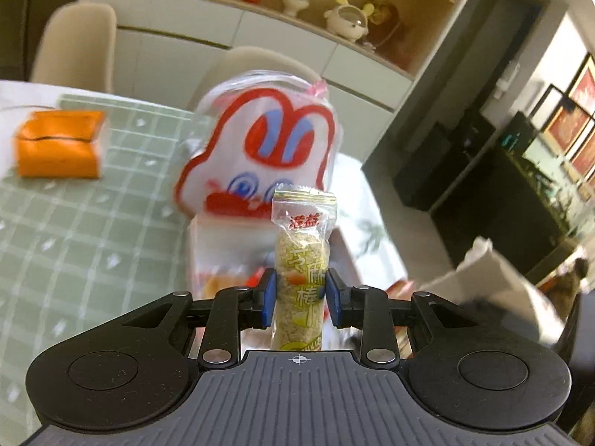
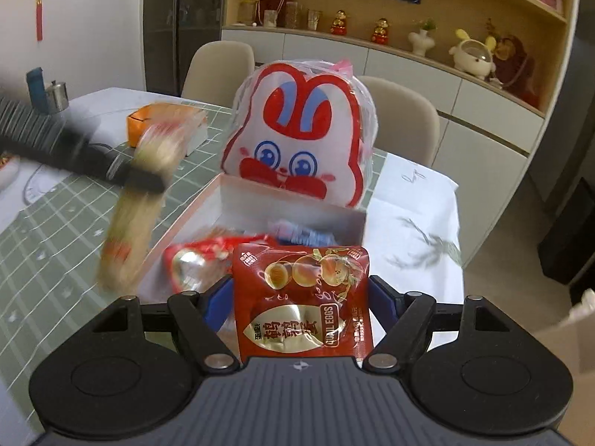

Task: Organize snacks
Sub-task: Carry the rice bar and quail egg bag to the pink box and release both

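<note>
The left gripper [image 1: 301, 299] pinches a long, clear-wrapped sesame snack stick with yellow-green print [image 1: 302, 260] between its 2 blue pads [image 1: 268, 297], gripping it around the middle. The stick stands upright along the gripper's line, its crimped top rising well past the fingertips. In the right wrist view the same stick [image 2: 128, 223] is a blurred streak at the left, held over the green checked tablecloth [image 2: 48, 230] just beside the open white cardboard box [image 2: 290, 212].

The right gripper [image 2: 301, 297] clamps a flat red foil packet printed "QUAIL EGGS" [image 2: 303, 297] by its 2 side edges, the packet upright and spanning the whole gap between the fingers. It hangs above the near end of the box, where more wrapped snacks lie, among them a red-and-silver pack [image 2: 193, 264].

A white-and-red rabbit-shaped bag [image 2: 297, 137] stands at the far end of the box. An orange tissue box [image 1: 59, 143] sits on the cloth well to the left.
</note>
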The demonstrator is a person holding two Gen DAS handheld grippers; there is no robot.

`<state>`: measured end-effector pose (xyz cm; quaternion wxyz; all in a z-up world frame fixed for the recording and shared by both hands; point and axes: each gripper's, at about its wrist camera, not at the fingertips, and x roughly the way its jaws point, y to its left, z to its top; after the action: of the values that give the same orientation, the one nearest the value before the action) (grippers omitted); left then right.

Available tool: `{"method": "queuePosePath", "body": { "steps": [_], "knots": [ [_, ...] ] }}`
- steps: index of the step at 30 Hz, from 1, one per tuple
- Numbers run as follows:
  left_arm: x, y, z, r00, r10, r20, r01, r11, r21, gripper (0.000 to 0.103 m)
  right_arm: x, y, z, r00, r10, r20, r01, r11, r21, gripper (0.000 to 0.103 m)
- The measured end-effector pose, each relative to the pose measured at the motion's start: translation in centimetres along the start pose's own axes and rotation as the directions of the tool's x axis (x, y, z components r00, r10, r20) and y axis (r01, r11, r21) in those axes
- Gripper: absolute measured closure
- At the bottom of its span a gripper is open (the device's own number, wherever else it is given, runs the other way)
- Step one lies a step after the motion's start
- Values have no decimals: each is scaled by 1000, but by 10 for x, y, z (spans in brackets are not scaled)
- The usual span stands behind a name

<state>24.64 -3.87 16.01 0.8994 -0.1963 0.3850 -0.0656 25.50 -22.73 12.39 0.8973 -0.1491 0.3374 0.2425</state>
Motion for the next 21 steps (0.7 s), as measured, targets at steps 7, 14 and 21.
{"method": "queuePosePath", "body": {
  "steps": [7,14,21],
  "knots": [
    [125,30,9,968,39,-246,-33,999,30,70,77,-12,3,985,102,-139,-90,992,87,26],
    [113,27,-2,994,53,-92,-47,997,68,67,74,-19,-1,986,126,-110,-110,984,141,23],
    [57,15,-9,997,61,41,-62,998,23,67,33,-17,4,995,99,-4,-98,988,118,21]
  ]
}}
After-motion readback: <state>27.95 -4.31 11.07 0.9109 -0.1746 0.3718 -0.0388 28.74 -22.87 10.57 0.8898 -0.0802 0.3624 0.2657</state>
